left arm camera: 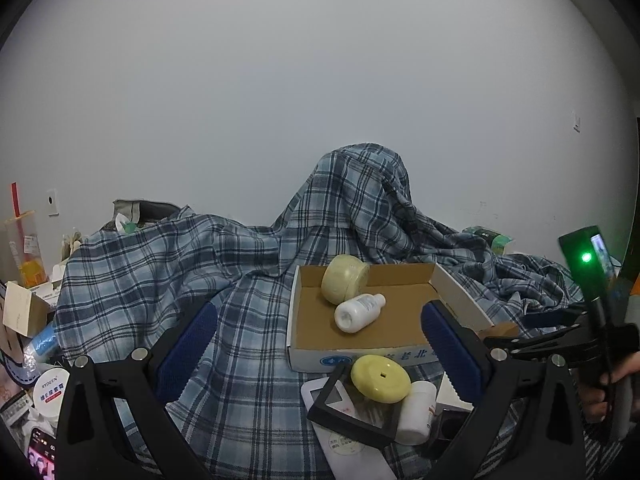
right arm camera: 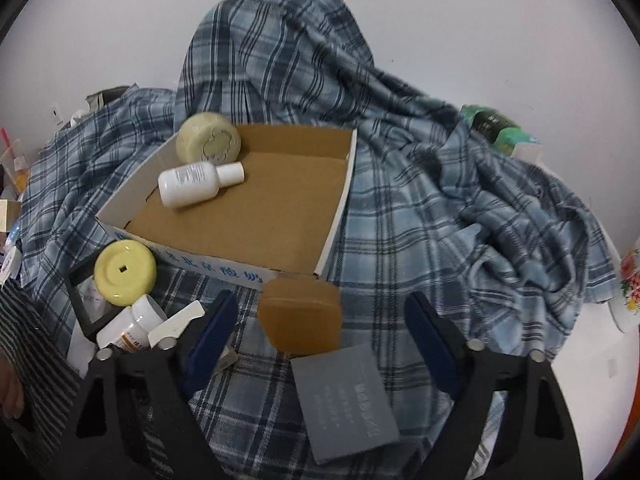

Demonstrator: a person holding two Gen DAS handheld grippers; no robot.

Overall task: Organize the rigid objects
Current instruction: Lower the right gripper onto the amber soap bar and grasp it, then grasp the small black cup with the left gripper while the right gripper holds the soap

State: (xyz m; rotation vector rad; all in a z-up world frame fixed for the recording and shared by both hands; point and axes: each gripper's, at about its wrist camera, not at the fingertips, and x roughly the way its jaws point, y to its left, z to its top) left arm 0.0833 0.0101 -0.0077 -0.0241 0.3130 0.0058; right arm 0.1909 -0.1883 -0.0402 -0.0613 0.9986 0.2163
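Cardboard box [right arm camera: 256, 208] rests on rumpled plaid cloth [right arm camera: 420, 208] against a white wall [left arm camera: 280, 80].

A bottle [right arm camera: 196, 183] and a jar [right arm camera: 209, 137] lie in the box [right arm camera: 338, 216]; a lid [right arm camera: 125, 272] sits before its left corner

A big blue checked cloth [right arm camera: 400, 184] covers the table and makes a tall bump at the back. Behind it is a plain white wall [left arm camera: 280, 80]. A drink cup with a red straw [left arm camera: 22, 248] stands far left.
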